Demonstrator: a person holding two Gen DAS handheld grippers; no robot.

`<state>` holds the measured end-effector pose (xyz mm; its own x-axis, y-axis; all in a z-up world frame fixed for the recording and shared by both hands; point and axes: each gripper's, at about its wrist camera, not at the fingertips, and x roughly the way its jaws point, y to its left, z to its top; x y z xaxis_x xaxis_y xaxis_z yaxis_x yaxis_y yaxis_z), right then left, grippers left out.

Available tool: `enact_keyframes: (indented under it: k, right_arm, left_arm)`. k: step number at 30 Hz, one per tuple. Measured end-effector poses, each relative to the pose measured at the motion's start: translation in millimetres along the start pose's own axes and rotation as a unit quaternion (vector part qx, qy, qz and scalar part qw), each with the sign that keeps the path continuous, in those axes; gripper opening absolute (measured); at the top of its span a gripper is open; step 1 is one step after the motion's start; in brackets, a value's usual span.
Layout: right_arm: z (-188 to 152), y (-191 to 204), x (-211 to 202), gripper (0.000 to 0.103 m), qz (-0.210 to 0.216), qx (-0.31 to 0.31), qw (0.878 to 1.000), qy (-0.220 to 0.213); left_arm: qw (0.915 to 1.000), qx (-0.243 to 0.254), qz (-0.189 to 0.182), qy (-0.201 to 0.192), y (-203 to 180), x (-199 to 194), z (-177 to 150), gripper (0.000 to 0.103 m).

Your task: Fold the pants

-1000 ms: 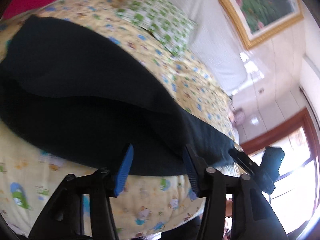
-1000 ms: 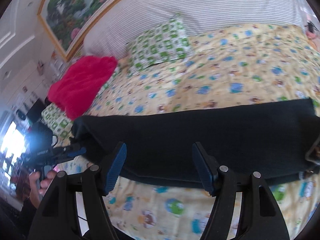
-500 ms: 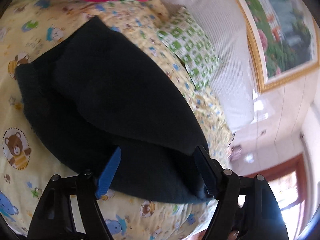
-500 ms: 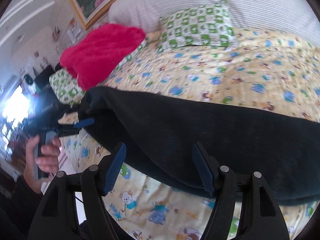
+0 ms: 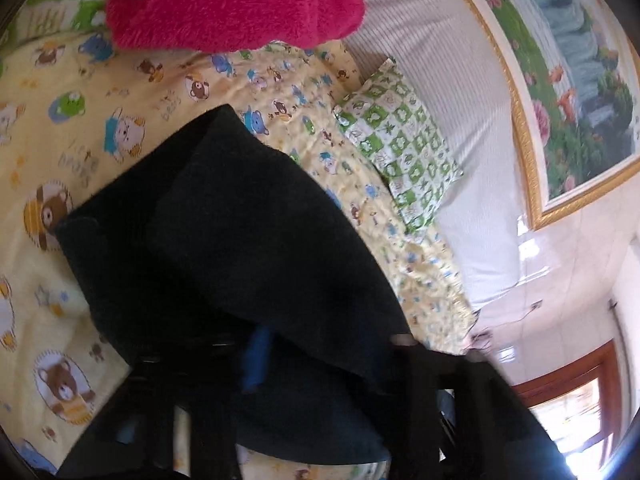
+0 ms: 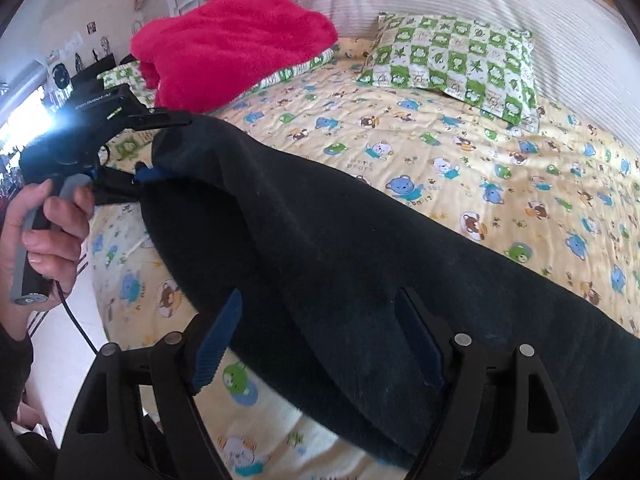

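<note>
The pants (image 6: 360, 264) lie across the near side of the bed (image 6: 500, 168), a long dark band already doubled along its length, the far end toward the red blanket (image 6: 228, 52) and the near end running off under my right tool. From the left camera I see the same cloth (image 5: 248, 248) stacked in two layers, the upper one set back a little from the lower.

My left gripper (image 6: 160, 148) is at the far end of the band, one finger above the cloth and one blue pad below it, so I read it as closed on the pants' end, though the left camera is too blurred to confirm that. My right gripper (image 6: 316, 344) is spread wide over the middle of the band, gripping nothing; I cannot tell whether its tips touch the cloth.

The fabric looks thick and napped, soft, with no stiffness at all: it will sag wherever it is unsupported and drag on the quilt rather than slide. It should be light enough for one pinch, and the nap ought to keep it from slipping. I would take both layers together near an edge, since a pinch on the top layer alone would peel the fold apart. The pillow (image 6: 452, 64) is well apart from all this.
</note>
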<state>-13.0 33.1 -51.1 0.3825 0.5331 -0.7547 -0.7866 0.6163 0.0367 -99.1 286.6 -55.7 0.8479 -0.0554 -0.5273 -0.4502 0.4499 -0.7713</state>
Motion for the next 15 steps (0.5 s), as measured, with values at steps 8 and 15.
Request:
enact_keyframes:
  k: [8, 15]
  right_arm:
    - [5.2, -4.4, -16.7, 0.008, 0.034, 0.014, 0.999, -0.021]
    - [-0.4, 13.4, -35.3, 0.008, 0.067, -0.024, 0.997, -0.025]
  left_arm:
    - [0.9975, 0.064, 0.018, -0.026, -15.3, -32.4, -3.5, 0.007]
    - [0.9953, 0.082, 0.043, -0.029, -4.3, -62.5, -19.5, 0.007]
